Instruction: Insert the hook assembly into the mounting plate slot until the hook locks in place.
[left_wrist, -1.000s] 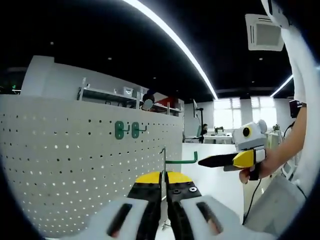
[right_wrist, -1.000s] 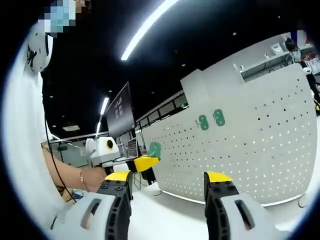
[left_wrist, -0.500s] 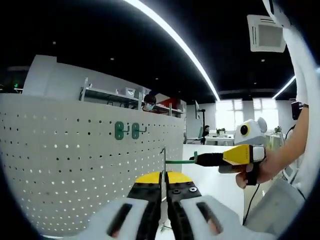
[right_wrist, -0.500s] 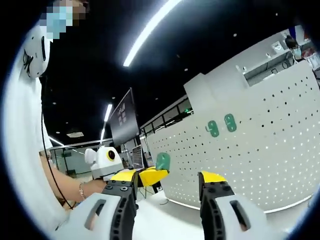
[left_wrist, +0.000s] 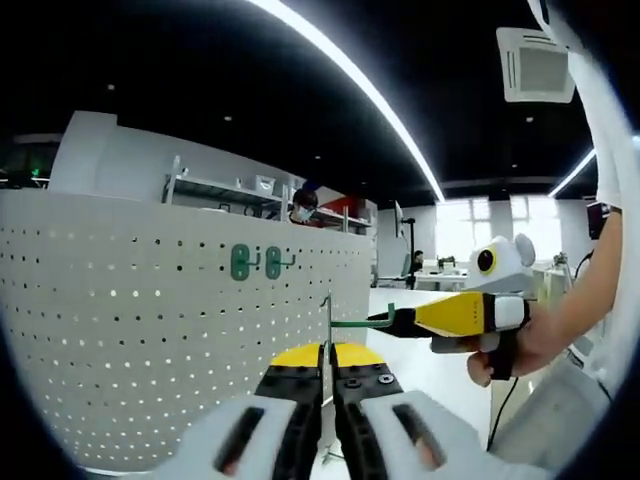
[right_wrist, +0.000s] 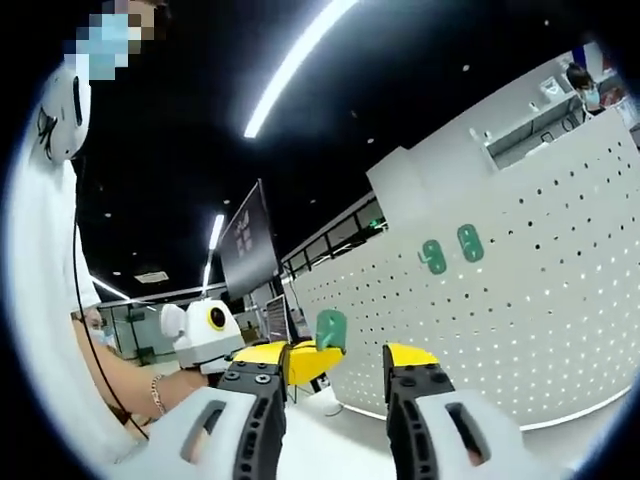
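My left gripper (left_wrist: 326, 366) is shut on a green hook assembly, whose thin back plate (left_wrist: 327, 318) stands edge-on between the jaws while its rod (left_wrist: 360, 323) points right. The right gripper (left_wrist: 388, 320) comes in from the right with its black tips at the rod's upturned end. In the right gripper view the hook's green plate (right_wrist: 331, 328) sits above the gap of my right gripper (right_wrist: 335, 366), whose jaws stand apart, with the left gripper (right_wrist: 295, 360) behind it. The white pegboard mounting plate (left_wrist: 120, 330) (right_wrist: 530, 320) carries two green hooks (left_wrist: 254, 262) (right_wrist: 451, 250).
A person's hand (left_wrist: 500, 352) holds the right gripper, over a white table (left_wrist: 425, 372). A dark monitor (right_wrist: 245, 245) stands behind the left gripper. Shelving (left_wrist: 220, 190) and another person (left_wrist: 300, 206) show above the pegboard's top edge.
The right gripper has moved left up to the hook's rod end, and its jaws have narrowed. The left gripper and hook have stayed put.
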